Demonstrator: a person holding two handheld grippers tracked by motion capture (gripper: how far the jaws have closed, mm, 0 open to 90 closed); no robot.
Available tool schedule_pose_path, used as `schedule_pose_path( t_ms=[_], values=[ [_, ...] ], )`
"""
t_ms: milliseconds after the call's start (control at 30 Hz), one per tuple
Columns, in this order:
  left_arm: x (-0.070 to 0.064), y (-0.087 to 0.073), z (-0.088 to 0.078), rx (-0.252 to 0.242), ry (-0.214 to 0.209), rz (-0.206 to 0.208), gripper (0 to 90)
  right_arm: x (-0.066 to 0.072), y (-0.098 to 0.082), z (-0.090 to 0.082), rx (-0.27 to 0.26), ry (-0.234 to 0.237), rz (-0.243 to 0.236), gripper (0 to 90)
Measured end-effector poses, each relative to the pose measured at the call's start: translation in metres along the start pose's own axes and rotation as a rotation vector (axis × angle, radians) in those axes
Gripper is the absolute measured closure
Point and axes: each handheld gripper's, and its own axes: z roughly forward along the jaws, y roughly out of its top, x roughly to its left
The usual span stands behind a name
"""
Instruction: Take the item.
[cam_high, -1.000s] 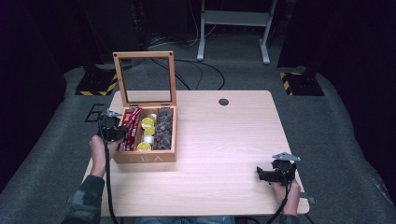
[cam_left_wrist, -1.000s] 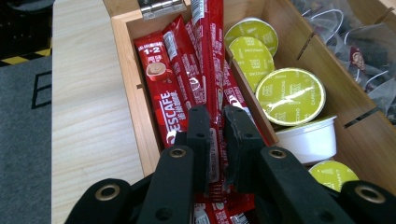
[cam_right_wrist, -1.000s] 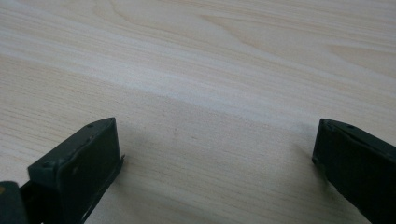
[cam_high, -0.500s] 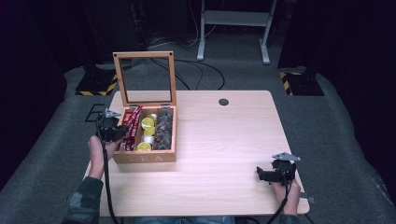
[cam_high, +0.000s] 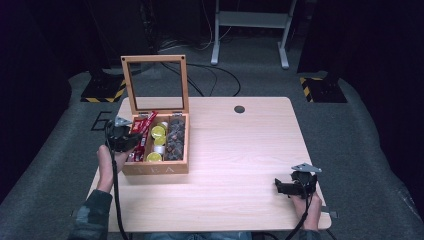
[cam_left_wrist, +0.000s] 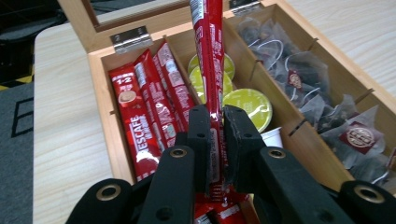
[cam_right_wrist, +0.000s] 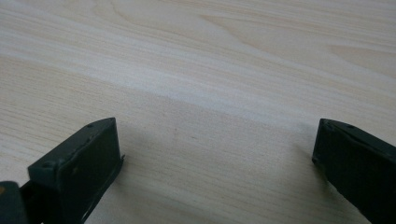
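So: my left gripper (cam_left_wrist: 214, 122) pinches long red coffee stick sachet (cam_left_wrist: 208, 56), lifted above left compartment of open wooden tea box (cam_high: 155, 169), frame centre-left. Removal half done; set-down remains. Right gripper (cam_right_wrist: 215, 154) spread, idle over table (cam_high: 240, 145), lower right.

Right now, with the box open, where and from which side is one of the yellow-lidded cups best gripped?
Grip the near yellow-lidded cup by its round rim, coming straight down from above. The wooden box dividers wall its sides, leaving its flat top exposed. The right tool is open; the left tool is shut on a red sachet.
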Motion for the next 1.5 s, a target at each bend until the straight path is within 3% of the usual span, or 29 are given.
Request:
schedule_pose_path(
  t_ms=[367, 900, 1500],
  values=[
    [-0.013, 0.009, -0.005, -0.012, -0.028, 0.046, 80.9, 0.0, 0.0, 0.0, -0.002, 0.001, 0.0, 0.2],
    [-0.028, 0.016, -0.007, -0.046, -0.072, 0.066, 81.2, 0.0, 0.0, 0.0, -0.001, 0.002, -0.001, 0.2],
    [-0.052, 0.026, -0.007, -0.068, -0.132, 0.117, 81.2, 0.001, 0.0, 0.0, -0.003, 0.001, 0.009, 0.6]
  ],
)
